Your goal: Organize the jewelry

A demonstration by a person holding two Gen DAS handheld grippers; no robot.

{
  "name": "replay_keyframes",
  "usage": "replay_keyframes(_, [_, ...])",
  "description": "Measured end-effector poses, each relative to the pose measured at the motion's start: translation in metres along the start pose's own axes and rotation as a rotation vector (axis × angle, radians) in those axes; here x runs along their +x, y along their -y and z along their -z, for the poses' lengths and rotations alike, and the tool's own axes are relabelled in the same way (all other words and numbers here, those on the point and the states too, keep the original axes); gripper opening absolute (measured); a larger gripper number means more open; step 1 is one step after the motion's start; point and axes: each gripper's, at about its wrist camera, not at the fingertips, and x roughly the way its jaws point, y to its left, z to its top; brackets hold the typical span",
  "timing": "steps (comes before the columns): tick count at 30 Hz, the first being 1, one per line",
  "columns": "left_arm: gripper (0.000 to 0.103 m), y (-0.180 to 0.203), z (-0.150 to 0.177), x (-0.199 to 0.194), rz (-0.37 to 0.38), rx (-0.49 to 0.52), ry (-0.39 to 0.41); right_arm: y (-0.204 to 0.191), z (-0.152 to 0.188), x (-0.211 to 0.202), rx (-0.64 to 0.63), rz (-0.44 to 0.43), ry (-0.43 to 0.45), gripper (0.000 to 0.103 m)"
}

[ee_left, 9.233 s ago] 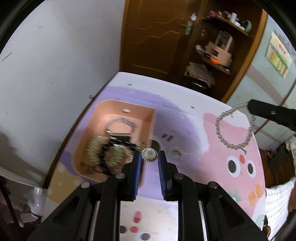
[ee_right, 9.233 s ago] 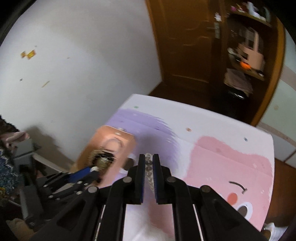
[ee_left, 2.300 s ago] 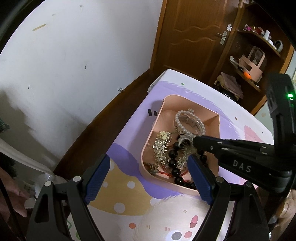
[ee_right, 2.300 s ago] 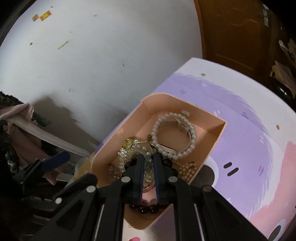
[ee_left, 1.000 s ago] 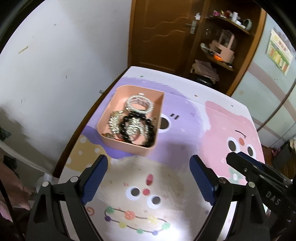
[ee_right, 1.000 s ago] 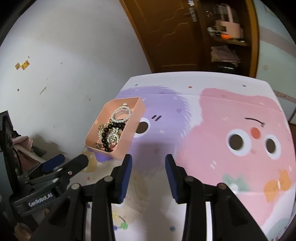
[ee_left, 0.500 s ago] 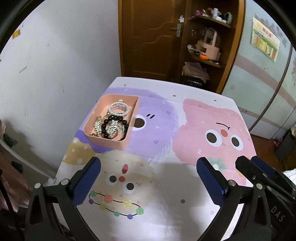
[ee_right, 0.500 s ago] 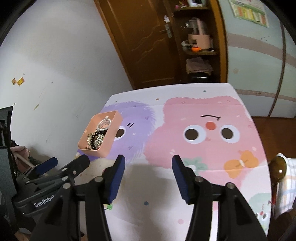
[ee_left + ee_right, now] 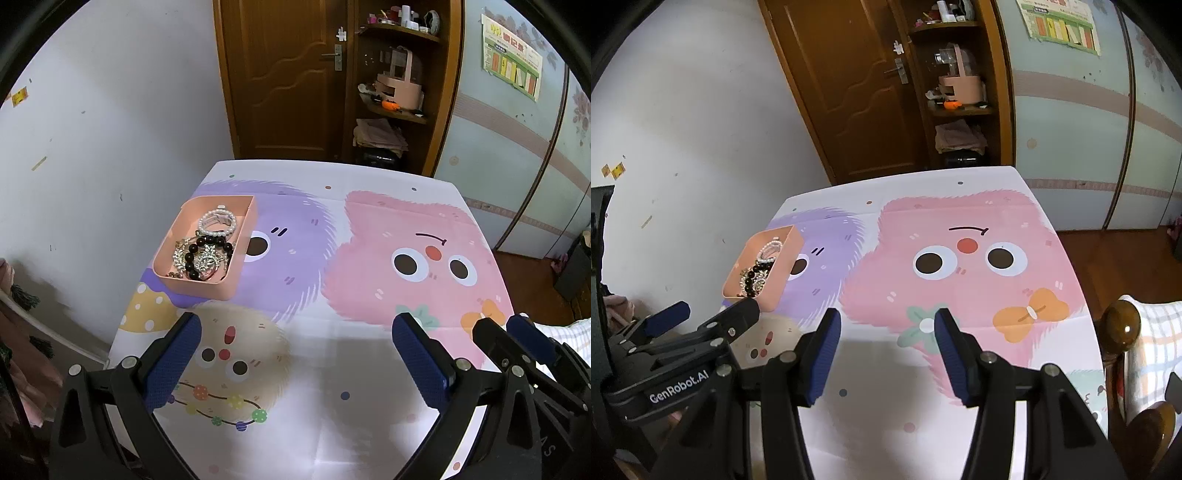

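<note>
Withdrawal noted: you have pulled both grippers up and back since a second ago. Left gripper [image 9: 295,354] and right gripper [image 9: 886,347] stand wide apart, holding nothing. Jewelry [image 9: 201,249] lies heaped in the pink tray [image 9: 195,288] at the table's [image 9: 369,424] far-left; task appears complete. Tray's long axis runs away from you, toward the door [image 9: 288,74].

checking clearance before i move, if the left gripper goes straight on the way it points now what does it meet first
Probably just the printed tablecloth. The left gripper is open and empty, aimed down at bare cloth between its fingers. The pink tray of jewelry sits left of that line, so it looks clear, though depth is hard to judge.
</note>
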Motion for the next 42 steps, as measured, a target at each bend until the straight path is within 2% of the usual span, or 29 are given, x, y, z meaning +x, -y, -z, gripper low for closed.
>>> replay_keyframes(42, [0.102, -0.0051, 0.0031, 0.0059, -0.003, -0.004, -0.021, -0.0015, 0.0046, 0.0096, 0.0, 0.002, -0.019, 0.053])
